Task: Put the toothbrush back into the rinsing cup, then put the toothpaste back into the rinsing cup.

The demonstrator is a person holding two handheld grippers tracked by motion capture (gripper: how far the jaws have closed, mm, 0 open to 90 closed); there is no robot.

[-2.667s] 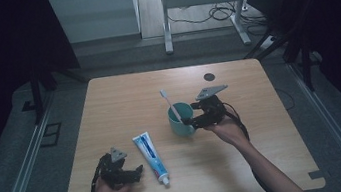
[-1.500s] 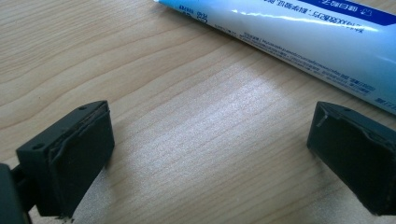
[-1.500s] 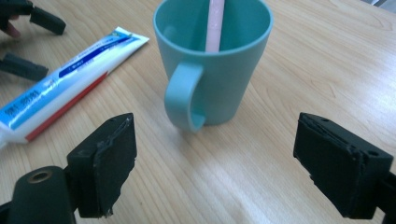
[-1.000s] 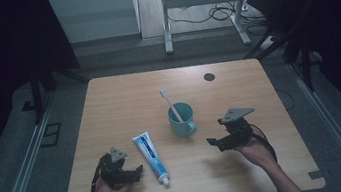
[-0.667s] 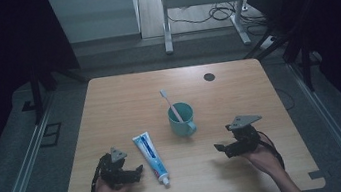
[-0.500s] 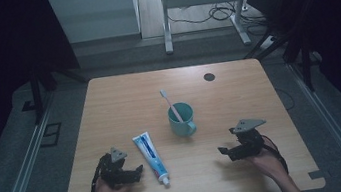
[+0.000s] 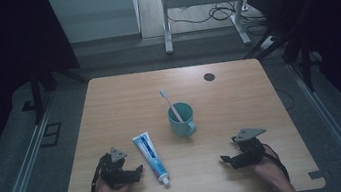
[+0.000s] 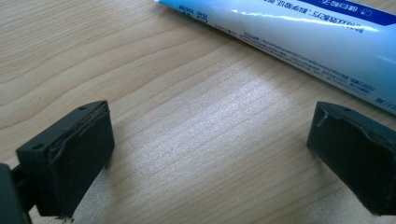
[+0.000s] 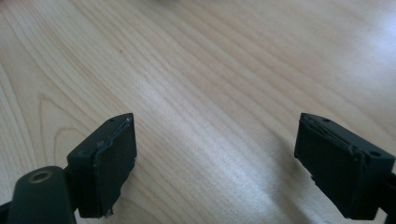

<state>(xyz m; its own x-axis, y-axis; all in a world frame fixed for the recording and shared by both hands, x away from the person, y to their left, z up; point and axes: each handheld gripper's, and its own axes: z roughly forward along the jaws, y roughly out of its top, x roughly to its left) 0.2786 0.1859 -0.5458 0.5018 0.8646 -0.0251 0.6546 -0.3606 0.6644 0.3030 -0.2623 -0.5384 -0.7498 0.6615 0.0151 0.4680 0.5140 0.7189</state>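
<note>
A teal mug [image 7: 181, 119] stands near the middle of the wooden table [image 7: 109, 104], with a white toothbrush [image 7: 170, 103] leaning in it. A blue and white toothpaste tube [image 7: 150, 157] lies flat to the mug's front left, its cap toward the front edge. My left gripper [image 7: 134, 172] rests low on the table just left of the tube, open and holding nothing. In the left gripper view the tube [image 8: 299, 35] crosses beyond the open jaws [image 8: 210, 154]. My right gripper [image 7: 227, 161] sits at the front right, open, with bare wood between its jaws [image 9: 215, 163].
A small dark round hole [image 7: 209, 77] marks the table's far right part. Beyond the far edge stand a white desk frame [image 7: 202, 15] and cables [image 7: 212, 15] on the floor. Dark metal rails [image 7: 22, 172] run along both sides of the table.
My right gripper has drawn back from the mug to the front right of the table and settled low there. The left gripper, tube and mug have stayed put.
</note>
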